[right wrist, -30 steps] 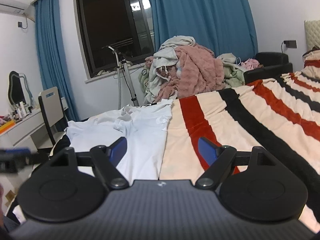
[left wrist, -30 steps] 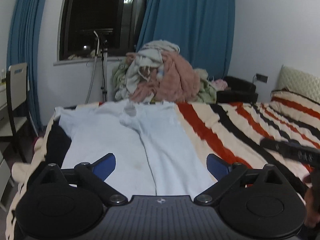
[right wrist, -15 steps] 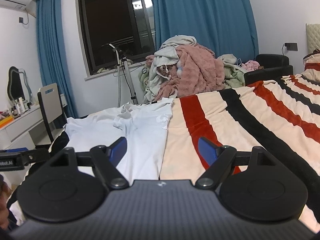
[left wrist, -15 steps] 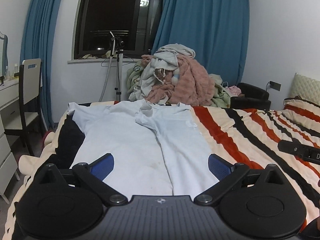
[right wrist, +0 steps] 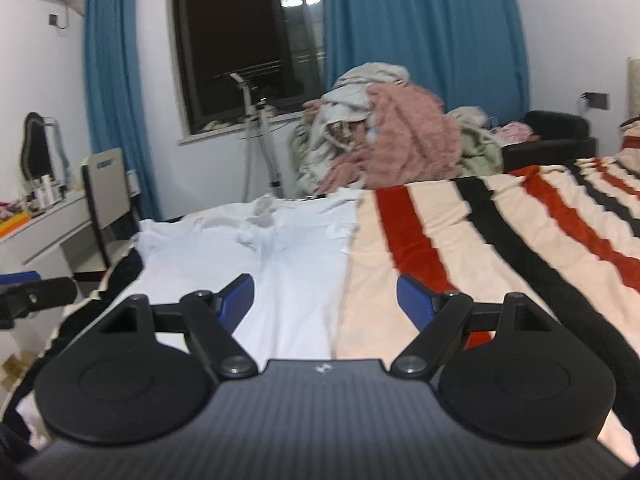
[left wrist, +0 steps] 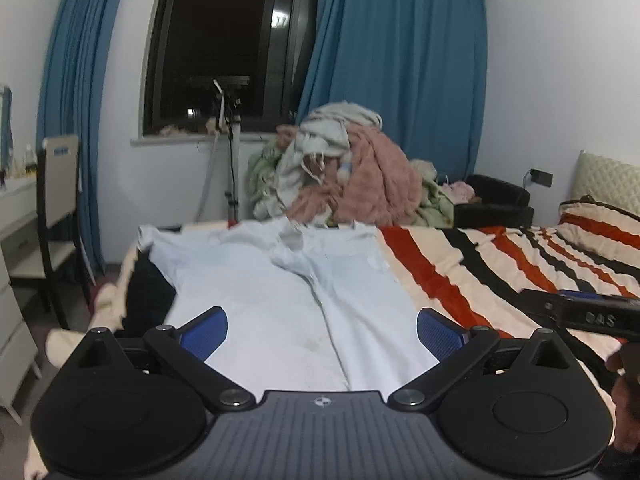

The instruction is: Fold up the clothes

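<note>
since the earlier frame both views have slid sideways across the striped bed [left wrist: 472,280]. white garment [left wrist: 256,300] lies flat at the bed's foot end (collar toward the clothes pile [left wrist: 352,176]). left gripper [left wrist: 322,326] and right gripper [right wrist: 325,294]: jaws apart, empty.

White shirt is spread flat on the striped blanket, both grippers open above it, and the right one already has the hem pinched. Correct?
Not quite. The right gripper holds nothing; its jaws stand open and empty over the white shirt, as the right wrist view shows. The rest stands: shirt flat on the striped blanket, left gripper open.
</note>
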